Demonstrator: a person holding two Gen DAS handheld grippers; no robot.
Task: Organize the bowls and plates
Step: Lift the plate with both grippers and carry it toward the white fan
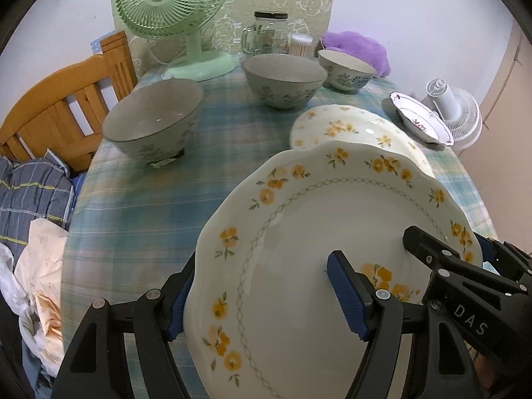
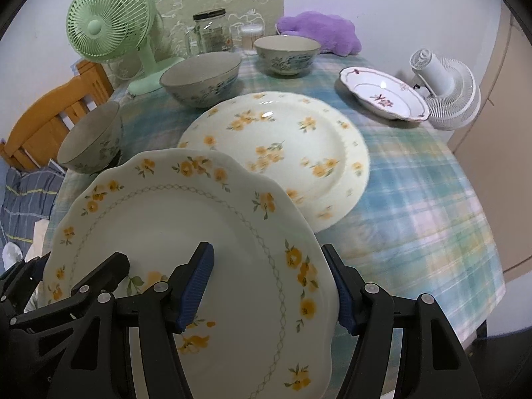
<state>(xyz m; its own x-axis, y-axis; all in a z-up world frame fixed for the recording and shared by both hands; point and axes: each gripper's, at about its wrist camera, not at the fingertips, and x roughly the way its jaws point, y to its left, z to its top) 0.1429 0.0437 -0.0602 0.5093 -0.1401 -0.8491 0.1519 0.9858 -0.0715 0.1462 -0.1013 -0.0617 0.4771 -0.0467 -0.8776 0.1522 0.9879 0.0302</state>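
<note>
The fingers of both grippers are clamped on one scalloped plate [image 1: 332, 232], which is held between the two hands above the near part of the table [image 1: 149, 199]: the left gripper [image 1: 266, 299] bites the plate's left rim with one finger under it and one on its face, and the right gripper [image 2: 272, 286] does the same on the right rim, so each side has its own grip. The plate is off the cloth and tilted a little toward the cameras. What matters for the next move, as I judge it, is the larger flowered plate [image 2: 282, 153] that lies flat on the table just beyond the held one, a bit toward the right; the held plate's far edge already overlaps it in view, and stacking would mean carrying it forward and lowering it level. Further back stand three bowls: the nearest gray bowl [image 1: 153, 119] on the left, a second gray bowl [image 1: 284, 79] in the middle, a blue-patterned bowl [image 2: 287, 55] behind. A small pink-flowered dish [image 2: 382, 93] sits far right. The table has a soft checked cloth, with a green fan [image 1: 173, 3] at the back edge.
</note>
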